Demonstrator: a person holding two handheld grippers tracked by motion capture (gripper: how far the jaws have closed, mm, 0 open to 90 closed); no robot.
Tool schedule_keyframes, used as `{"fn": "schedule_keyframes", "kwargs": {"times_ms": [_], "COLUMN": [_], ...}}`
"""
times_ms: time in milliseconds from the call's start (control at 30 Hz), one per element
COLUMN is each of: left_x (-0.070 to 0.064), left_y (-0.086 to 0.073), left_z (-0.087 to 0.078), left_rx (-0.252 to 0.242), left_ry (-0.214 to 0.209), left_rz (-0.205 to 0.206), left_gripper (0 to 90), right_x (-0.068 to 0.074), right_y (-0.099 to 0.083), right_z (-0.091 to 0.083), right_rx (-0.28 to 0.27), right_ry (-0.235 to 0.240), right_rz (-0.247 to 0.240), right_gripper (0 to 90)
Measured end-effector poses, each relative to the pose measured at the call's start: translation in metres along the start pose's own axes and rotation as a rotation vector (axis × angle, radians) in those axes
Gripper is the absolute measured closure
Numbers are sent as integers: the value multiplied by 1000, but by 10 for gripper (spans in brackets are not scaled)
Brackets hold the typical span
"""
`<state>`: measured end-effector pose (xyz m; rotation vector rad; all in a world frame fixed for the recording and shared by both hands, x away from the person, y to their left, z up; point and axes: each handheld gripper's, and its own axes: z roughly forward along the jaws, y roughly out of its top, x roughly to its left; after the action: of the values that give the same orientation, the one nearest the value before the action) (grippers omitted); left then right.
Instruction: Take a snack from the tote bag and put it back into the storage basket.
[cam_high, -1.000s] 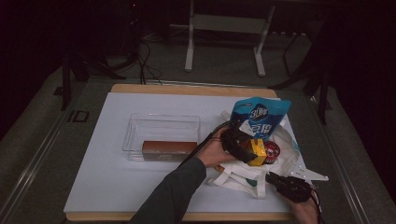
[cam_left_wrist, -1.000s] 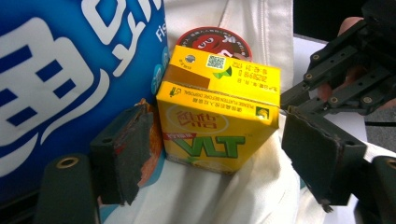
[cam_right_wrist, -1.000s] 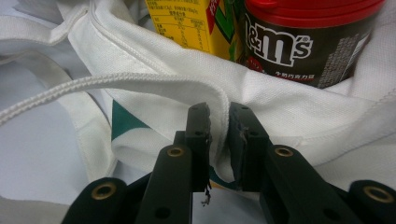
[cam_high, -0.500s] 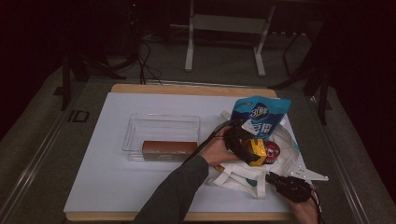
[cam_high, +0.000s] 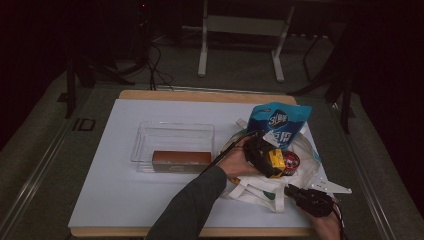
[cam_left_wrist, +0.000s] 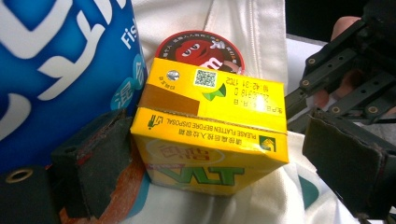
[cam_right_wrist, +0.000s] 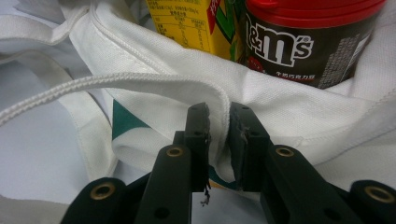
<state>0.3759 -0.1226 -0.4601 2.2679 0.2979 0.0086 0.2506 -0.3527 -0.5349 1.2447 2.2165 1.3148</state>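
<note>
A white tote bag (cam_high: 255, 187) lies open at the table's right. Inside it are a blue snack bag (cam_high: 277, 122), a yellow drink carton (cam_high: 276, 161) and a red-lidded M&M's can (cam_high: 290, 160). My left gripper (cam_high: 267, 157) reaches into the bag. In the left gripper view its jaws stand open (cam_left_wrist: 219, 140) on either side of the yellow carton (cam_left_wrist: 210, 107). The left pad is close to the carton and the right pad is apart from it. My right gripper (cam_right_wrist: 219, 116) is shut on the tote bag's hem (cam_right_wrist: 289, 98) at the near right (cam_high: 300, 192).
A clear plastic container (cam_high: 172, 132) stands mid-table with a brown box (cam_high: 181, 158) in its near side. The white mat (cam_high: 125, 200) lies bare to the left and front. The tote's straps (cam_high: 335, 188) trail toward the right edge.
</note>
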Motion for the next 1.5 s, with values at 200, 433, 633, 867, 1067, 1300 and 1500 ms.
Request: {"fn": "schedule_keyframes", "kwargs": {"times_ms": [200, 433, 633, 867, 1067, 1300, 1500], "left_x": [-4, -2, -8, -9, -13, -13, -14], "left_y": [-1, -2, -3, -4, -2, -2, -1], "left_z": [10, 9, 11, 10, 8, 8, 3], "left_rx": [22, 19, 43, 53, 66, 69, 63], "left_ry": [8, 34, 85, 102, 129, 130, 146], "left_rz": [23, 32, 65, 68, 55, 48, 44], "left_gripper": [84, 206, 231, 272, 281, 285, 286], "right_x": [0, 0, 0, 0, -1, -1, -1], "right_y": [0, 0, 0, 0, 0, 0, 0], "right_z": [0, 0, 0, 0, 0, 0, 0], "right_rx": [0, 0, 1, 0, -1, -2, -1], "right_ry": [1, 3, 2, 4, 5, 6, 6], "right_rz": [1, 1, 2, 2, 1, 3, 2], "right_gripper": [779, 778, 778, 778, 778, 778, 778]}}
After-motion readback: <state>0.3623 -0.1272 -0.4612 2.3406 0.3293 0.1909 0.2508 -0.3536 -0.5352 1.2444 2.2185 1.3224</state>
